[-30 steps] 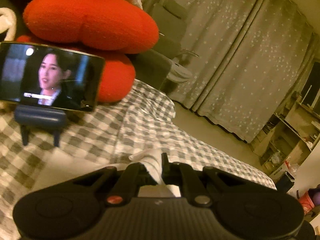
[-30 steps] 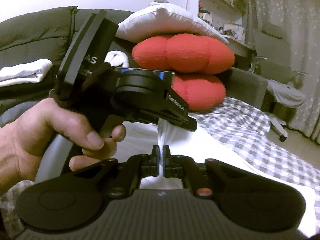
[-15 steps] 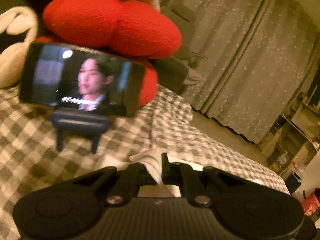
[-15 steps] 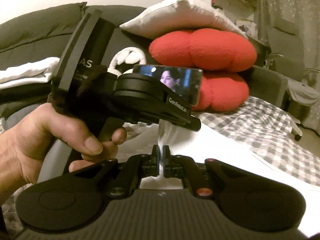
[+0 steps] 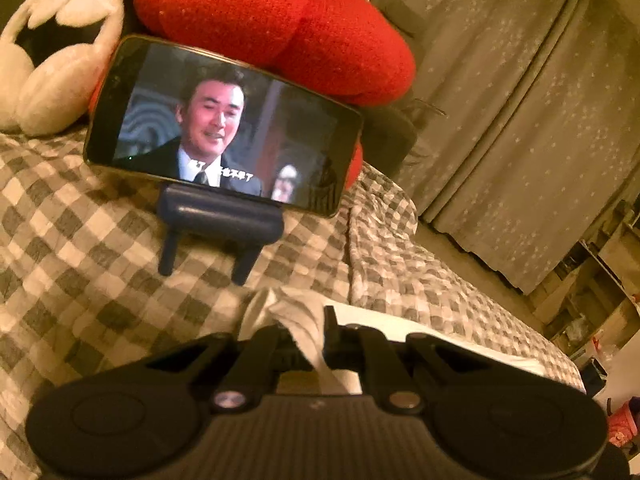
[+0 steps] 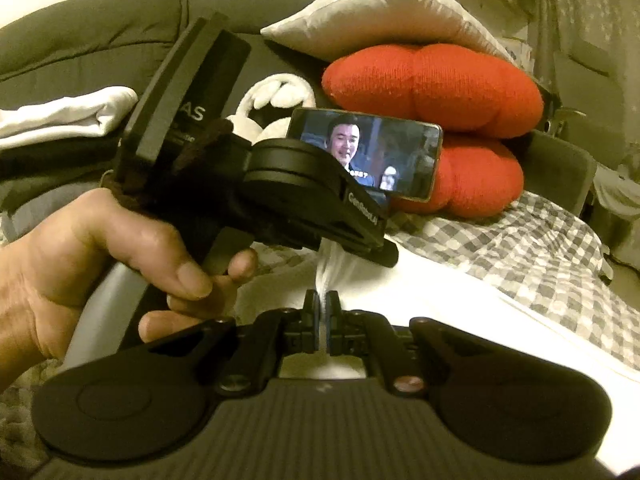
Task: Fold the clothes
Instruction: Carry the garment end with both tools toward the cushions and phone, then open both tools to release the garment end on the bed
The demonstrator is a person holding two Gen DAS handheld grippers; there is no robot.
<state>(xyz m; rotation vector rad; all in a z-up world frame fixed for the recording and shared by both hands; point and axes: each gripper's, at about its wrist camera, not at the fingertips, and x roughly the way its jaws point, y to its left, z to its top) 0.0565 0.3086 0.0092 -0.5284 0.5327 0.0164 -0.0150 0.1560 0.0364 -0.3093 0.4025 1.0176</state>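
The right gripper (image 6: 322, 312) and left gripper (image 5: 316, 340) are both clamped on bunched edges of the white cotton garment (image 6: 440, 304), close together. Its cloth stretches forward-right over the grey checked bedcover (image 5: 100, 260).

Prob. bedroom, checked bedding (image 5: 80, 248), cushions (image 6: 432, 88), curtains (image 5: 520, 100)

Left gripper (image 5: 320, 340) and right gripper (image 6: 322, 320), both clamped tight.
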